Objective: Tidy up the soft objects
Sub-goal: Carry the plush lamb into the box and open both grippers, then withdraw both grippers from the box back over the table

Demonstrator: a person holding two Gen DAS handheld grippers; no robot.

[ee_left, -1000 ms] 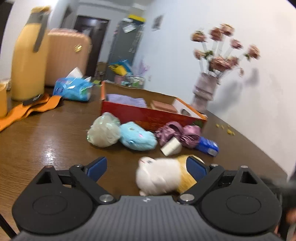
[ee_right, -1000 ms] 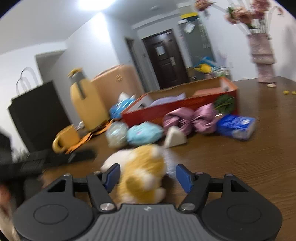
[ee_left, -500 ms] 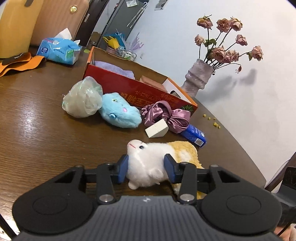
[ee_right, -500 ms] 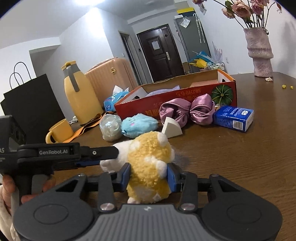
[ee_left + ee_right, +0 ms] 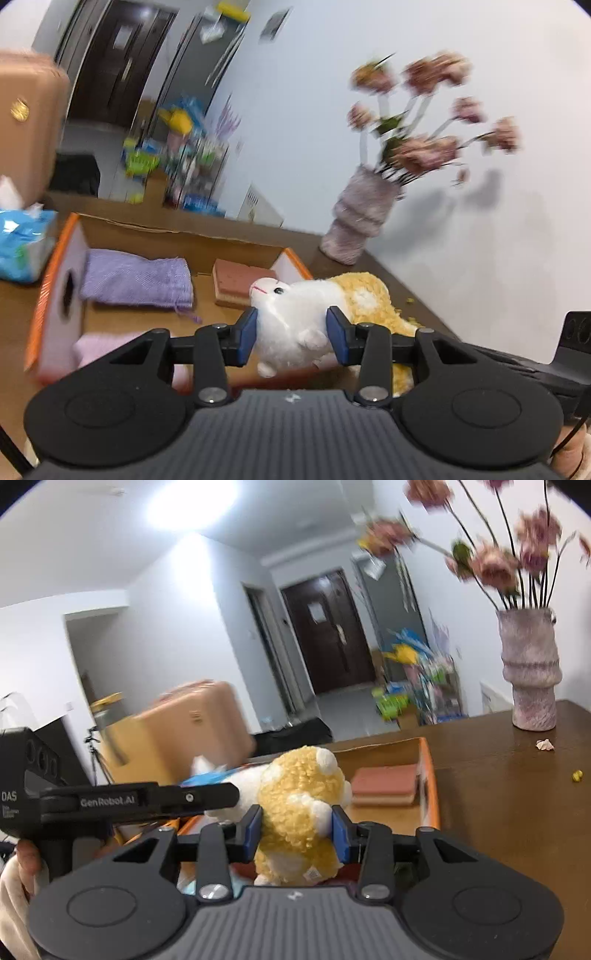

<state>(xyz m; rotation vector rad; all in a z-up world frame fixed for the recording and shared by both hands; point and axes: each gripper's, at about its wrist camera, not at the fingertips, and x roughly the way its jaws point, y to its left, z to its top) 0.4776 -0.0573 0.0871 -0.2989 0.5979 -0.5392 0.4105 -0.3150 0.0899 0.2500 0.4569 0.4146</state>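
The left tongs (image 5: 291,334) pinched the white head end of a plush toy (image 5: 295,314), fluffy, with a dark eye and pink mouth. Its curly yellow back end sat clamped in the right tongs (image 5: 295,829), white patches showing. The toy hung above the cardboard box (image 5: 55,258) on the desk (image 5: 517,794), over the box's right end, near a purple pouch (image 5: 136,282) and a pink sponge (image 5: 236,282) inside.
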